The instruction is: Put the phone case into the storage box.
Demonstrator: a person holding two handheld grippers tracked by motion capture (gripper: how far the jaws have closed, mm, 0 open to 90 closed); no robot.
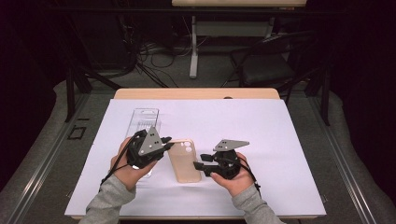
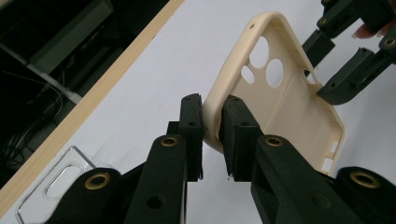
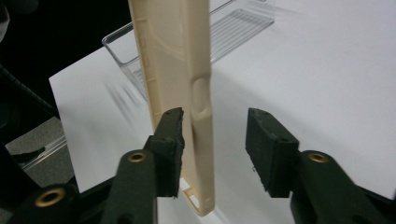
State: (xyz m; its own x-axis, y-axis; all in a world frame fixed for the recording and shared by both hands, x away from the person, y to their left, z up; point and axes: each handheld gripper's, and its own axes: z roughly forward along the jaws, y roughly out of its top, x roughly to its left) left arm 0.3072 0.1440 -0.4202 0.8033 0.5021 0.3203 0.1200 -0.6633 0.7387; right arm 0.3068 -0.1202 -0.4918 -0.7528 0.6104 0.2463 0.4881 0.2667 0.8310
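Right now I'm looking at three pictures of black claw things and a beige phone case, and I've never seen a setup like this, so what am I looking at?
A person sits at a table covered with white paper and holds a hand tool with two black jaws in each hand. One picture is taken from above; the other two come from small cameras riding on each tool, looking along its jaws. The left gripper is shut on the edge of the beige phone case, holding it up. The right gripper has its jaws apart around the case's side: one pad is at the case, the other is clear of it. A clear plastic tray lies on the paper behind the left hand.
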